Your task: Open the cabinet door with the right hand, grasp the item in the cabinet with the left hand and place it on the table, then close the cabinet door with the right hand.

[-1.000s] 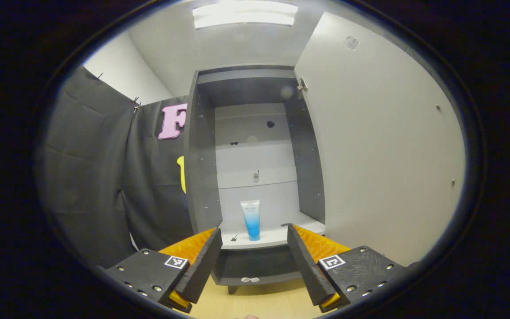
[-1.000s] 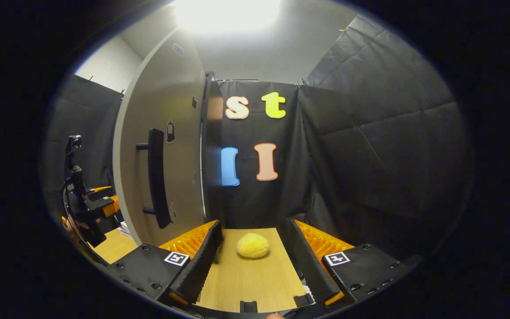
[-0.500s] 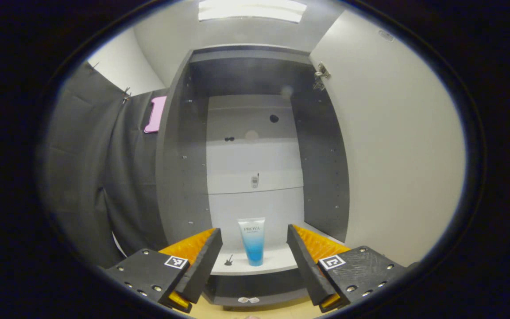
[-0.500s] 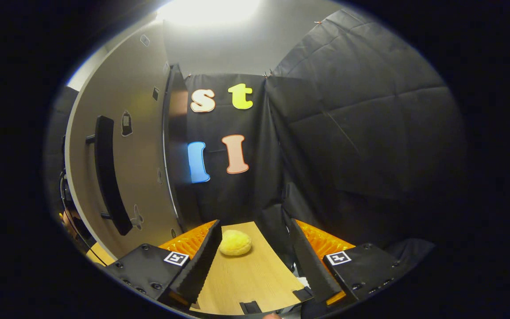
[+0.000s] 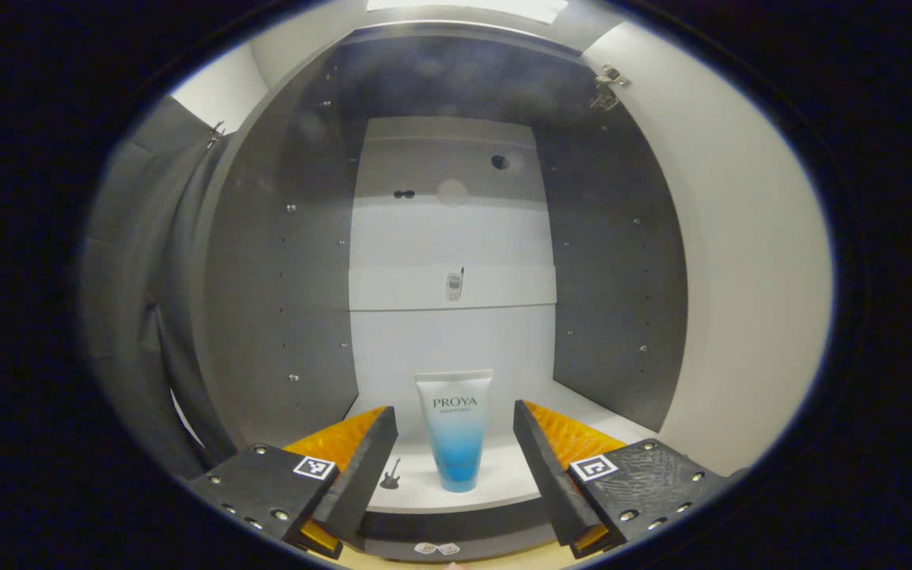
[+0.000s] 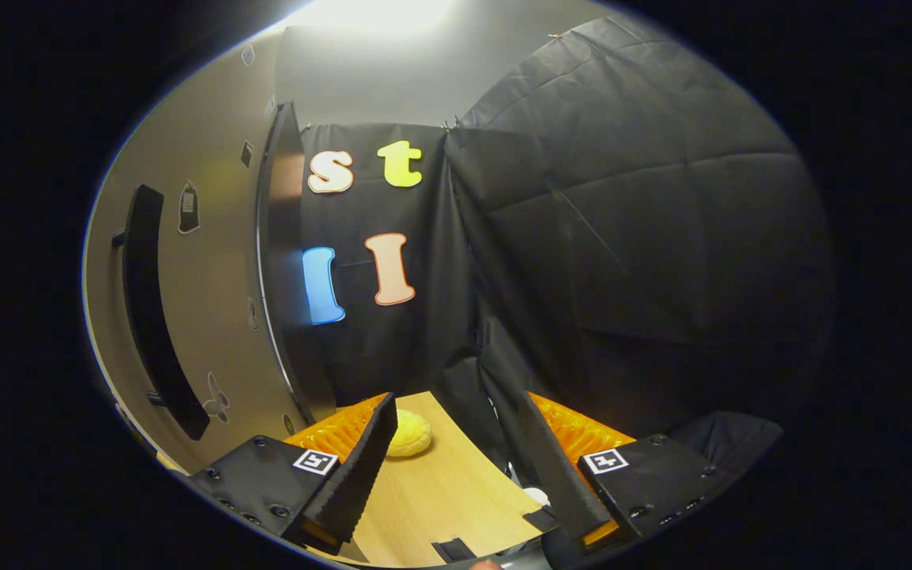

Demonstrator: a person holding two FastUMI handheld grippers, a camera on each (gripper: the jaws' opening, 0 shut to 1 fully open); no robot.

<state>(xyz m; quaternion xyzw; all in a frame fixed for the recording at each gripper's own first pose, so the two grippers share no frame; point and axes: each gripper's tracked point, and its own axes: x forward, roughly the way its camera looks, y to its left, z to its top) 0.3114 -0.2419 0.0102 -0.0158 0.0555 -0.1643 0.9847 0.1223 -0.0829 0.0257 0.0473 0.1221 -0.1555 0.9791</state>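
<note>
A white-and-blue tube (image 5: 455, 431) stands upright on the white bottom shelf (image 5: 503, 487) of the open dark grey cabinet (image 5: 282, 261). My left gripper (image 5: 456, 467) is open just in front of the shelf, and the tube shows in the gap between its fingers, a little beyond them. The pale cabinet door (image 5: 741, 261) is swung open on the right of the left gripper view. In the right gripper view the door's outer face (image 6: 210, 261) with its long black handle (image 6: 151, 309) is at the left. My right gripper (image 6: 456, 475) is open, holding nothing, over the wooden table (image 6: 440, 499).
A yellow round soft object (image 6: 410, 435) lies on the table behind my right gripper's left finger. Black cloth walls (image 6: 622, 237) close in behind and to the right. The cabinet's upper part has a white back panel (image 5: 452, 237) and side walls with peg holes.
My left gripper has moved forward toward the cabinet, so the tube looks larger and sits between its fingers. My right gripper has swung rightward away from the door; the handle slid left in its view.
</note>
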